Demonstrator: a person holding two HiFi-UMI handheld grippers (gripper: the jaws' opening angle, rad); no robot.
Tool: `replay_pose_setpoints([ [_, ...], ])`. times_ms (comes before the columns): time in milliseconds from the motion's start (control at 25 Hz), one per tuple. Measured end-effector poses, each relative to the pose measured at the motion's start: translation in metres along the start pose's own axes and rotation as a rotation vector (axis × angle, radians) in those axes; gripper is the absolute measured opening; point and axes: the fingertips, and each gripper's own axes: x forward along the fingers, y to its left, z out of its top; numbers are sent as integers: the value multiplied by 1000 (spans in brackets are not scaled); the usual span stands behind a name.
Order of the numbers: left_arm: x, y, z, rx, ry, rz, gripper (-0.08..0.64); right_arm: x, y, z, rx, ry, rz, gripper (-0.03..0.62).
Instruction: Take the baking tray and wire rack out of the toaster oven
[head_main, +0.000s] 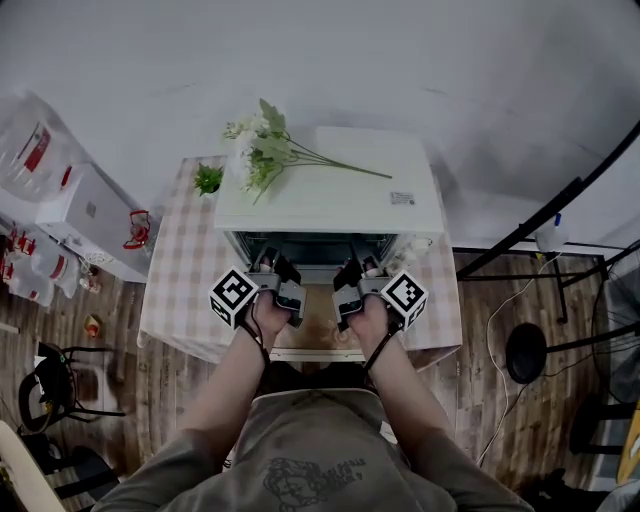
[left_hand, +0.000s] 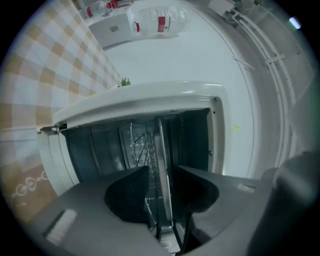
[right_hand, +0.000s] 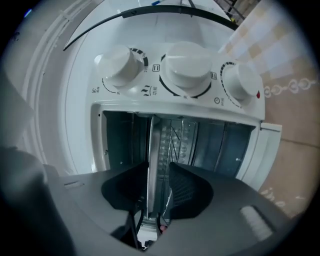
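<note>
A white toaster oven (head_main: 330, 190) stands on the checkered table (head_main: 180, 270) with its door (head_main: 310, 354) folded down toward me. Both grippers reach level into its mouth, each rolled onto its side. Between the pads of my left gripper (left_hand: 161, 170) run the baking tray's rim (left_hand: 162, 145) and the wire rack (left_hand: 142, 142), and they fill the gap. My right gripper (right_hand: 159, 167) holds the same tray rim (right_hand: 154, 142) and rack wires (right_hand: 175, 135) on the knob side. From above, the left gripper (head_main: 275, 265) and right gripper (head_main: 355, 268) sit side by side at the opening. Tray and rack still reach back into the cavity.
A spray of white flowers (head_main: 265, 150) lies on the oven's top, with a small green plant (head_main: 208, 178) behind its left corner. Three control knobs (right_hand: 187, 67) line the oven's right side. White boxes (head_main: 85, 210) stand to the left and a black stand (head_main: 530, 350) to the right.
</note>
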Motion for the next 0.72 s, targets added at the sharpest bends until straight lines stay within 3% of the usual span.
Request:
replay_pose_setpoints([
  [400, 23, -1, 10, -59, -31, -75, 121, 27, 9, 12, 14, -57, 43, 149],
  [720, 34, -1, 13, -41, -57, -31, 91, 38, 9, 17, 23, -79, -4, 119],
])
